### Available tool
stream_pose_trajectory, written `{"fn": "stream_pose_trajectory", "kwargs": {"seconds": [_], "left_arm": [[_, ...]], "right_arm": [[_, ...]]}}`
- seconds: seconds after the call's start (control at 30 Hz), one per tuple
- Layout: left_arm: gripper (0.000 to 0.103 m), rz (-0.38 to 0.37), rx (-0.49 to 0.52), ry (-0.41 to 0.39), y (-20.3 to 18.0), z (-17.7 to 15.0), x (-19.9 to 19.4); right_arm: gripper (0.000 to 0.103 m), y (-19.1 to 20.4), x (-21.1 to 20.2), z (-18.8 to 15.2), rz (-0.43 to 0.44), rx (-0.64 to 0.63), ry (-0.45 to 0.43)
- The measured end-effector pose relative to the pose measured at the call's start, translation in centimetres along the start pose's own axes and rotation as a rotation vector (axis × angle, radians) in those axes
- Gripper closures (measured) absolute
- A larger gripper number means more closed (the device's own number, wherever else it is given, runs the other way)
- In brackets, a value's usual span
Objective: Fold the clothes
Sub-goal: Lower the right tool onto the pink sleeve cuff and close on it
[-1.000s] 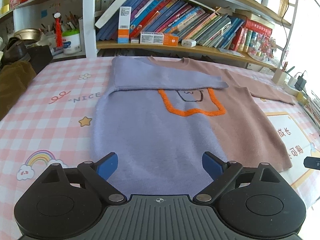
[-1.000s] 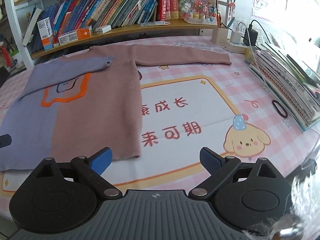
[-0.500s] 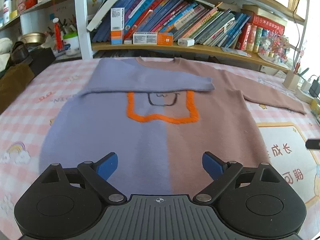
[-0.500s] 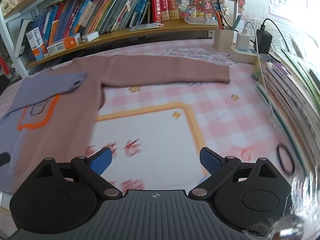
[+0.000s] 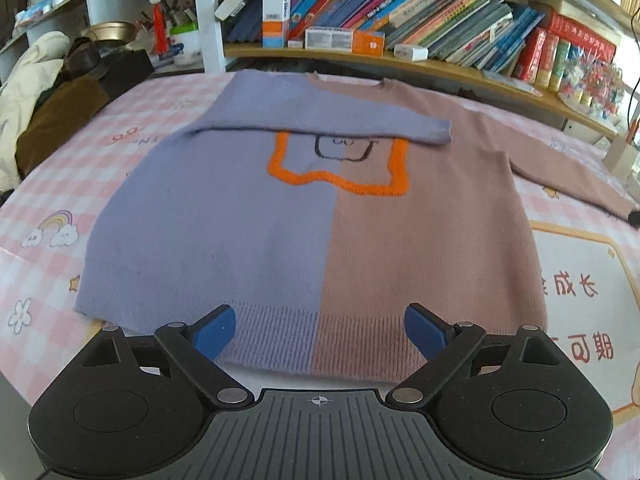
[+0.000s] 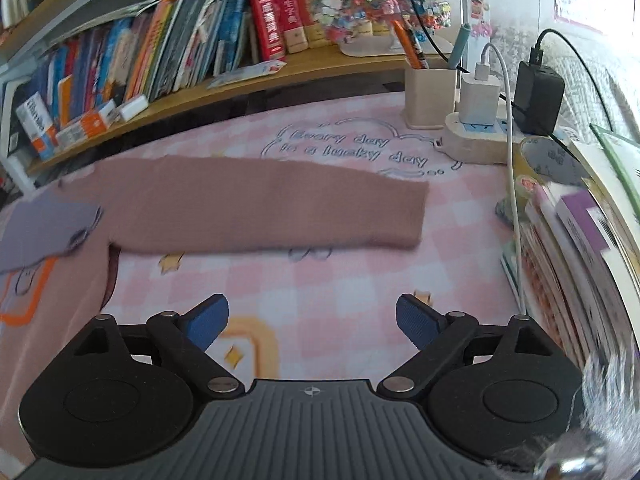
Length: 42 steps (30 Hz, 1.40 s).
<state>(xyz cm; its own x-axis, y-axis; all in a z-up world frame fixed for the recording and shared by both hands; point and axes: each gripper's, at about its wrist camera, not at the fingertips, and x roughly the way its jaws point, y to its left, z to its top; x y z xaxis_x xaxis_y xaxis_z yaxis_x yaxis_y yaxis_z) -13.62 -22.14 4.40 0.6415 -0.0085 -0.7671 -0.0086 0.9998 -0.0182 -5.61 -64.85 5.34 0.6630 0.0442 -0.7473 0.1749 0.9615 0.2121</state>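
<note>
A sweater (image 5: 320, 220), half lilac and half dusty pink with an orange outline on the chest, lies flat on the pink checked tablecloth (image 5: 52, 216). Its lilac sleeve (image 5: 320, 120) is folded across the chest. Its pink sleeve (image 6: 272, 212) lies stretched out to the right. My left gripper (image 5: 319, 328) is open and empty, just above the ribbed hem. My right gripper (image 6: 312, 318) is open and empty over the cloth, a little short of the pink sleeve. The lilac cuff (image 6: 48, 228) shows at the left of the right wrist view.
A bookshelf (image 5: 400, 60) runs along the back. Dark and cream clothes (image 5: 48, 100) are piled at the left. A pen holder (image 6: 430, 96), a power strip with chargers (image 6: 484, 136) and a stack of books (image 6: 580, 248) stand at the right.
My left gripper has moved right and back to the sweater's hem. My right gripper has moved forward towards the pink sleeve. Both stayed open.
</note>
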Motion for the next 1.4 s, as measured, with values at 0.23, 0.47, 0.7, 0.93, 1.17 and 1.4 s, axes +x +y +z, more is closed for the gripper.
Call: {"fn": "stream_pose_trajectory", "kwargs": {"seconds": [0.23,0.47,0.7,0.93,1.17,1.4], "left_arm": [[0.009,0.024,-0.006,0.02,-0.7,0.2,0.4],[0.009,0.039,0.001,0.032,-1.0,0.4,0.6],[0.009,0.062,-0.009,0.045,-0.6,0.7,0.8],[0.009,0.065,0.015,0.041,-0.9,1.0,0.7],[0.009,0.08,0.01,0.033,-0.7,1.3,0.4],[0.009,0.082,-0.003,0.03,-0.5,1.4,0.6]], "right_arm": [[0.016,-2.1,2.4,2.3,-0.015,0.05,-0.01],[0.032,-3.8,4.0,2.9,-0.01,0.152,0.0],[0.049,-4.3,4.9,3.4,0.098,0.25,-0.012],[0.049,-2.5,5.8,3.4,0.217,0.307,0.007],[0.051,-2.6,6.5,3.8,0.182,0.322,-0.018],[0.06,-4.9,6.5,4.2,0.134,0.354,-0.014]]}}
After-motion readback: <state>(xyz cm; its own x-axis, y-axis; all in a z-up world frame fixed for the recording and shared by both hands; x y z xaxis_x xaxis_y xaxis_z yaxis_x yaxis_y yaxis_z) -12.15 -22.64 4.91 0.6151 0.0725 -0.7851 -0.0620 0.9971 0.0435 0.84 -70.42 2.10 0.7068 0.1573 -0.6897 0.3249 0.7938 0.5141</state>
